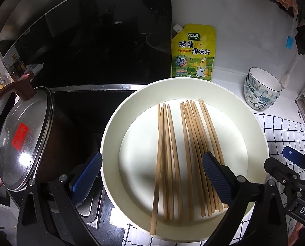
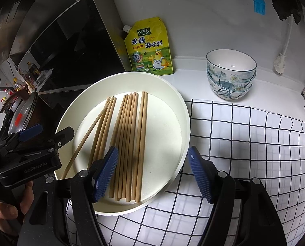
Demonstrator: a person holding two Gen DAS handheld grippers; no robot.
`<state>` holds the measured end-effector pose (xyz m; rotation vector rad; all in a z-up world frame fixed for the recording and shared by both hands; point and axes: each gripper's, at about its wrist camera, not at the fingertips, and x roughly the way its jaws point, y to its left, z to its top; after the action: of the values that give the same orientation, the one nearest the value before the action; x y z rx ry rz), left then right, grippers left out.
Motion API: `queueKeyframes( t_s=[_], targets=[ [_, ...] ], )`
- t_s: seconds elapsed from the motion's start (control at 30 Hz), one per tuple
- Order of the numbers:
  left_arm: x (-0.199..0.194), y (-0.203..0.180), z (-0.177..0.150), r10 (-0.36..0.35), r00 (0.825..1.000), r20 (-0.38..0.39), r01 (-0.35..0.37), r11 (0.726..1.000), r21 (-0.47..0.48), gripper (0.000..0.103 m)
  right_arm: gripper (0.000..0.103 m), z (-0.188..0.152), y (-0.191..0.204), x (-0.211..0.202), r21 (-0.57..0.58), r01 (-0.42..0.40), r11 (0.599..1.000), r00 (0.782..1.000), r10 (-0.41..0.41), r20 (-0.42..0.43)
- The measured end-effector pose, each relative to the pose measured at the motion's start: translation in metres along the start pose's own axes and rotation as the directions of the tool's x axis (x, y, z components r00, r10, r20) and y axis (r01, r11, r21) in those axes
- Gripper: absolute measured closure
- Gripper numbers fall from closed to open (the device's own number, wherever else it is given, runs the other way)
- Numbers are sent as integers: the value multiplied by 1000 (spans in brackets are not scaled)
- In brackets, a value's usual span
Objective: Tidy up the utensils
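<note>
A round cream plate (image 1: 252, 110) is sitting on the table, its near right part lying over a white cloth with a black grid (image 2: 244, 143). Wooden chopsticks (image 1: 185, 149) are lying inside the plate in two loose bundles, pointing from near to far; one stick on the left is slanting across its neighbours and its near end is resting on the plate's rim.

The left gripper (image 1: 152, 176) is hovering over the near left part of the plate with its jaws spread wide, holding nothing; one blue pad is hanging outside the plate's left rim, the other above the right bundle. The right gripper (image 2: 153, 173) is also hanging released with jaws wide apart and empty, its left pad above the chopsticks and its right pad just outside the plate's right rim.

Behind the plate a yellow chicken-seasoning pouch (image 1: 193, 53) is leaning against the white wall. To the far right, floral bowls (image 2: 231, 74) are standing stacked.

Only the left wrist view is showing the lidded pot (image 1: 23, 135) closely, standing left of the plate on a dark stove. The right wrist view is showing the stacked bowls in full, a blue brush (image 2: 259, 5) hanging on the wall, and the left gripper's body with the person's hand (image 2: 7, 205) below it.
</note>
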<state>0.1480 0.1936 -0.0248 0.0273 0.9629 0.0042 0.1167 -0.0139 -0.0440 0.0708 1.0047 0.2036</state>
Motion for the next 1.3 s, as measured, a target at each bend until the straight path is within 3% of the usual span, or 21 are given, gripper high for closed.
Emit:
queueKeyframes(
  t_s=[1.3],
  targets=[
    [-3,1,0,12,1000,2,-12,1000,-7,6,35,-1,2,1,-4,5,1000,1000,-5,1]
  ],
)
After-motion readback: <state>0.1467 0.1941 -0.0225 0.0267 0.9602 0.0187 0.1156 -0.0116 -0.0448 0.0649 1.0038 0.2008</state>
